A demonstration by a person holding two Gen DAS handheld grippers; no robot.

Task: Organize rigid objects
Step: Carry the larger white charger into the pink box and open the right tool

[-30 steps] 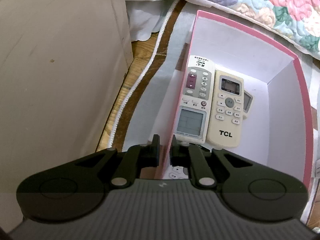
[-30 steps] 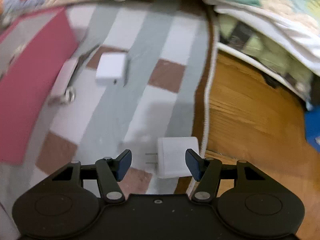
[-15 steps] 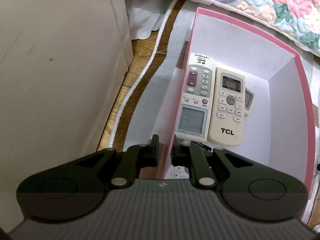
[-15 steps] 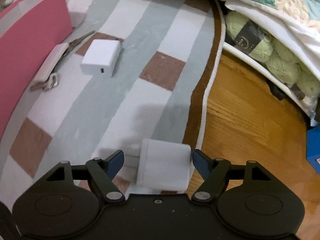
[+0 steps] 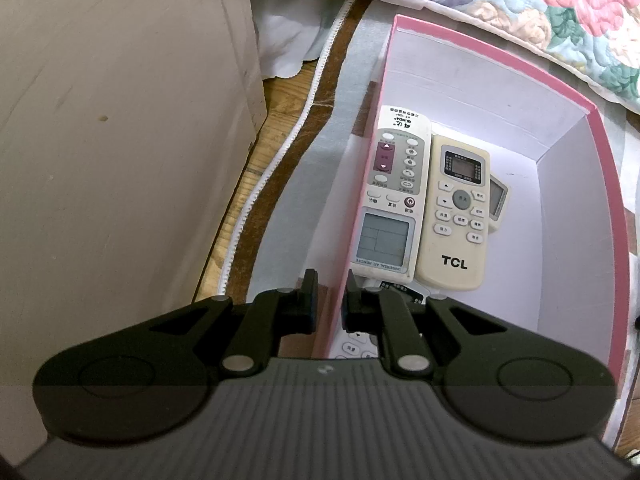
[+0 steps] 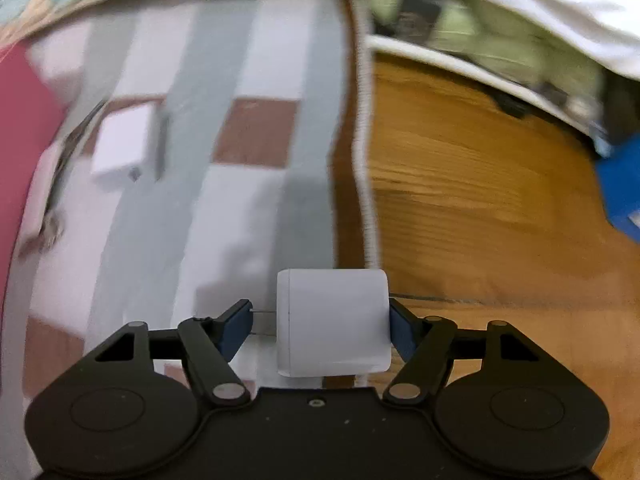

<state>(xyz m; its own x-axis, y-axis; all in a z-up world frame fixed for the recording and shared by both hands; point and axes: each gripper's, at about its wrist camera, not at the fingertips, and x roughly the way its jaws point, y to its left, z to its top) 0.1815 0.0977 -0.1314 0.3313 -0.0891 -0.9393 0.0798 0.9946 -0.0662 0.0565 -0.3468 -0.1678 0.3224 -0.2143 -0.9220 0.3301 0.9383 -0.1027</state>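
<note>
- Two remotes, a white remote (image 5: pixel 394 196) and a cream TCL remote (image 5: pixel 456 216), are lying side by side in the pink box (image 5: pixel 610 200), with a third peeking out past the cream one.
- Left gripper (image 5: pixel 327 300) is pinching the box's left wall, jaws narrow.
- Right gripper (image 6: pixel 320 326) is closing around the white charger (image 6: pixel 334 320) at the rug's (image 6: pixel 224 208) right edge; whether both pads are pressing I cannot tell.
- Another white adapter (image 6: pixel 122 144) is lying on the rug near the box's outer side.
</note>
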